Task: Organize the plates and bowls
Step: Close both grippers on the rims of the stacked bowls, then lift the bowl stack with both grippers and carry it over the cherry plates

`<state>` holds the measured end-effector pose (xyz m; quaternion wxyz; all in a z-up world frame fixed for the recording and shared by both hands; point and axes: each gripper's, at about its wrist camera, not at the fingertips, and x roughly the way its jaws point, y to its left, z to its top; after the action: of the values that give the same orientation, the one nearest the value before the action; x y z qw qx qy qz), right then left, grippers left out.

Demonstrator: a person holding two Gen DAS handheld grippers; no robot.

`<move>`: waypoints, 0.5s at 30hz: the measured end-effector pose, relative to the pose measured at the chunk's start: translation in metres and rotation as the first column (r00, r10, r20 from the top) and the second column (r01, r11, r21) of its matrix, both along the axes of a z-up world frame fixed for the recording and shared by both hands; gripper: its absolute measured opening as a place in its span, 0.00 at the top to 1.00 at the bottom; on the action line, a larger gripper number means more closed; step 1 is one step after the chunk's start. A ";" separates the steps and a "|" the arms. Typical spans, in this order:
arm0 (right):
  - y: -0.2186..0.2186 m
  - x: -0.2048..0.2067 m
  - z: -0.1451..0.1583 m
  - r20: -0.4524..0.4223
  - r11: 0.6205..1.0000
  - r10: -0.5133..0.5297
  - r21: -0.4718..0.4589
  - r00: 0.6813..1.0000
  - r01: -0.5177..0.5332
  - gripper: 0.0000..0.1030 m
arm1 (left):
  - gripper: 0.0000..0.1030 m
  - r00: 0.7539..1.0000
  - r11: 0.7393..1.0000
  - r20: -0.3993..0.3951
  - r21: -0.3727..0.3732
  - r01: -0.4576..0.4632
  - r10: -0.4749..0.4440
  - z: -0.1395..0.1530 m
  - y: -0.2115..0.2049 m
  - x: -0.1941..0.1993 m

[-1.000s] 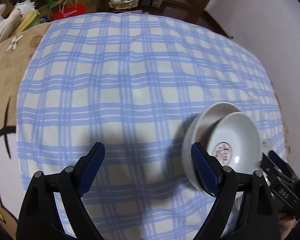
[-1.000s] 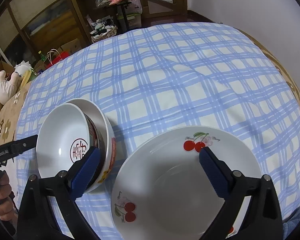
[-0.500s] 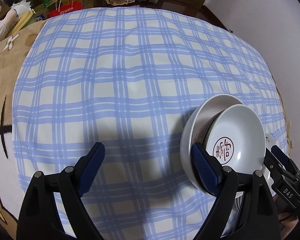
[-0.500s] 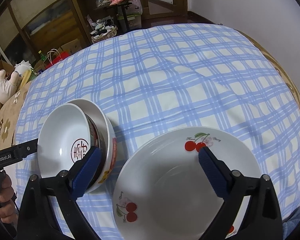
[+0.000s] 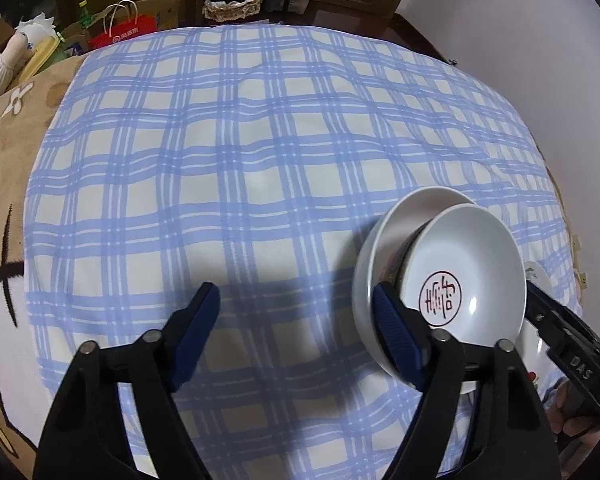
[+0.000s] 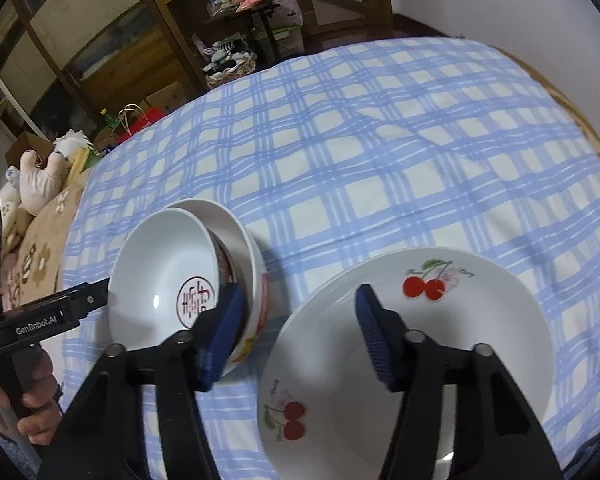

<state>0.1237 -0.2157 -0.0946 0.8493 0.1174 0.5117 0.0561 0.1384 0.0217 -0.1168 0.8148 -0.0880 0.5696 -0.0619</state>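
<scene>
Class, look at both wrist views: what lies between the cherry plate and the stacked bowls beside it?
Only a narrow strip of checked cloth separates the cherry plate from the stacked bowls; nothing else lies there. The right wrist view shows this.

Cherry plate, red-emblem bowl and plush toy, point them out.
Cherry plate [image 6: 440, 320], right wrist view, bare inner surface.
Red-emblem bowl [image 6: 159, 272], right wrist view, inner wall.
Plush toy [image 6: 43, 178], right wrist view, body.
</scene>
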 end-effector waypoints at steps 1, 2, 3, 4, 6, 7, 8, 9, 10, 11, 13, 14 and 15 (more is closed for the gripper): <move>0.001 0.000 -0.001 -0.002 1.000 0.006 0.006 1.000 -0.006 0.55 | 0.34 1.000 1.000 -0.003 -0.001 0.007 -0.007 -0.001 -0.002 0.001; 0.001 0.000 -0.001 -0.001 1.000 0.011 0.020 1.000 -0.011 0.61 | 0.39 1.000 1.000 -0.003 -0.005 0.018 -0.018 -0.002 -0.005 0.001; 0.002 0.000 -0.002 -0.005 0.999 0.014 0.037 1.000 -0.013 0.64 | 0.41 1.000 1.000 -0.006 -0.009 0.029 -0.029 -0.003 -0.007 0.001; 0.003 0.001 -0.003 -0.012 0.998 0.016 0.053 1.000 -0.016 0.67 | 0.47 0.999 0.999 -0.005 -0.011 0.042 -0.042 -0.003 -0.010 0.000; 0.006 0.001 -0.003 -0.011 0.999 0.021 0.044 1.000 -0.021 0.69 | 0.52 0.998 0.998 0.008 -0.003 0.057 -0.056 -0.001 -0.015 -0.001; 0.006 0.001 -0.003 -0.011 0.999 0.022 0.042 1.000 -0.022 0.69 | 0.56 0.998 0.998 0.012 0.001 0.064 -0.064 0.000 -0.017 -0.002; 0.007 0.001 -0.003 -0.013 0.999 0.023 0.042 1.000 -0.023 0.69 | 0.59 0.997 0.998 0.015 0.003 0.070 -0.070 0.000 -0.019 -0.002; 0.007 0.002 -0.003 -0.016 0.999 0.023 0.042 1.000 -0.022 0.69 | 0.60 0.997 0.997 0.018 0.007 0.071 -0.071 0.000 -0.020 -0.002; 0.008 0.002 -0.003 -0.019 0.999 0.021 0.043 1.000 -0.020 0.69 | 0.62 0.997 0.997 0.022 0.012 0.073 -0.073 0.000 -0.022 -0.003; 0.007 0.003 -0.003 -0.022 0.999 0.019 0.043 1.000 -0.018 0.69 | 0.64 0.997 0.997 0.026 0.019 0.078 -0.079 0.001 -0.024 -0.004; 0.008 0.003 -0.003 -0.028 0.999 0.014 0.045 1.000 -0.012 0.70 | 0.66 0.996 0.996 0.033 0.029 0.086 -0.087 0.001 -0.027 -0.004; 0.008 0.004 -0.004 -0.030 0.999 0.012 0.049 0.999 -0.010 0.72 | 0.67 0.995 0.996 0.033 0.027 0.090 -0.091 0.001 -0.027 -0.004; 0.008 0.004 -0.004 -0.032 0.998 0.012 0.056 0.999 -0.010 0.74 | 0.68 0.995 0.995 0.031 0.025 0.093 -0.094 0.001 -0.027 -0.004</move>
<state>0.1275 -0.2075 -0.0986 0.8371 0.1390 0.5241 0.0731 0.1345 -0.0056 -0.1156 0.8211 -0.0509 0.5606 -0.0948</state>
